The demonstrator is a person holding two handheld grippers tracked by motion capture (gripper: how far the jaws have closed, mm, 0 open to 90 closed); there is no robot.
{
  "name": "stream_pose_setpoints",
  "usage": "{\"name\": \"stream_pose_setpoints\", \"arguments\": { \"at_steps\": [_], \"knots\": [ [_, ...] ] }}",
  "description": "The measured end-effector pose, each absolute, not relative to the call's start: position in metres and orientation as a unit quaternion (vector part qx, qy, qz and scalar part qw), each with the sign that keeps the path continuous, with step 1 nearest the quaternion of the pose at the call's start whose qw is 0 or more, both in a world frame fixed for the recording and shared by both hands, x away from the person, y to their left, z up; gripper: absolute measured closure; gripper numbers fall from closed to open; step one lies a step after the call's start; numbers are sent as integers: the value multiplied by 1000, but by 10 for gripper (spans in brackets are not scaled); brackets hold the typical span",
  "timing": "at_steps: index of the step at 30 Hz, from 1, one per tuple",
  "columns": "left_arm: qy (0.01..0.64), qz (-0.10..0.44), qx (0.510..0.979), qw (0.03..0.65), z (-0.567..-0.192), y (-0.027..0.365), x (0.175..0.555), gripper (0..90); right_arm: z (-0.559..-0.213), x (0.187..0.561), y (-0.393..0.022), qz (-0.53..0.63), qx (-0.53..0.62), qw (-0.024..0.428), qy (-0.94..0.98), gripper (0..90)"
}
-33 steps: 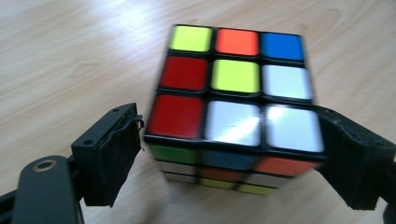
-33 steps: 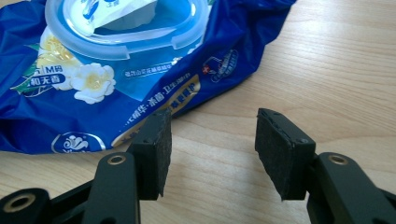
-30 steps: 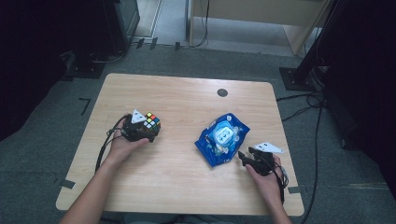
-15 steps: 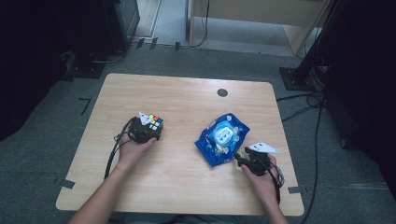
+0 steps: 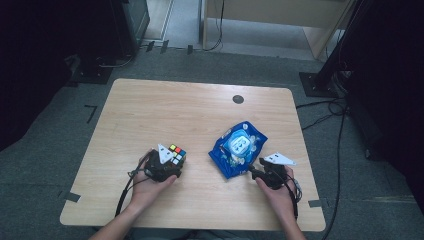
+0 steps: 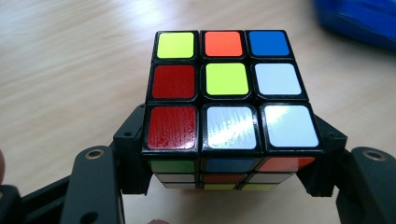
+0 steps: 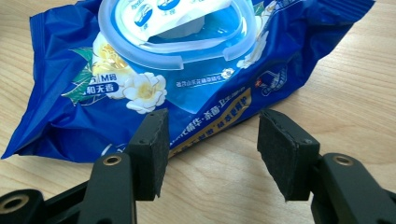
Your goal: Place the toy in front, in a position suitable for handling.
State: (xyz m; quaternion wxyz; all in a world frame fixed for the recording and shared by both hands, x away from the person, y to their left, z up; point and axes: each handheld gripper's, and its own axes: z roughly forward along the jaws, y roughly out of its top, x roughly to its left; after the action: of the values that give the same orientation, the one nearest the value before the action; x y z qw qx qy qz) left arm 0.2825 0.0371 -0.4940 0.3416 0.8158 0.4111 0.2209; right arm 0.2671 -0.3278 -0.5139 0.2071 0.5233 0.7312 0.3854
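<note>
A scrambled Rubik's cube (image 5: 176, 152) sits near the table's front left, and my left gripper (image 5: 171, 160) is shut on it. In the left gripper view the cube (image 6: 224, 88) is clamped by its lower sides between the two black pads, with yellow, red, white, orange and blue stickers on top. A blue pack of wet wipes (image 5: 237, 147) with a round plastic lid lies to the right of centre. My right gripper (image 5: 256, 172) stands open just at its near right edge. In the right gripper view the pack (image 7: 140, 84) lies just beyond the parted pads of my right gripper (image 7: 212, 149), which hold nothing.
The wooden table (image 5: 175, 105) has a dark round grommet (image 5: 238, 99) near its far edge. Cables (image 5: 340, 150) trail over the carpet at the right. Dark stands and equipment surround the table at the left and right.
My left hand has carried the cube to the right and nearer to the table's front edge. The right gripper has hardly moved.
</note>
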Motion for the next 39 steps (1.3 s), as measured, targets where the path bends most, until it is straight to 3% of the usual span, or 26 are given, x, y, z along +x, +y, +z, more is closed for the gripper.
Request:
{"name": "stream_pose_setpoints", "arguments": {
  "at_steps": [12,14,18,21,27,33,39],
  "knots": [
    [383,220,828,345,-500,7,260,335,-510,265,-312,394,496,212,744,461],
    [380,219,829,346,-502,7,260,335,-502,264,-316,398,501,234,732,503],
    [382,217,827,350,-503,6,260,334,-483,276,-327,414,513,267,703,713],
    [381,216,831,343,-505,6,259,313,-477,292,-326,401,517,293,697,776],
    [363,215,844,332,-509,11,253,231,-474,319,-308,350,495,333,722,742],
    [357,210,835,363,-494,25,247,164,-480,332,-310,327,501,322,734,843],
    [364,212,820,388,-486,46,242,162,-485,325,-309,324,474,320,754,809]
  ]
}}
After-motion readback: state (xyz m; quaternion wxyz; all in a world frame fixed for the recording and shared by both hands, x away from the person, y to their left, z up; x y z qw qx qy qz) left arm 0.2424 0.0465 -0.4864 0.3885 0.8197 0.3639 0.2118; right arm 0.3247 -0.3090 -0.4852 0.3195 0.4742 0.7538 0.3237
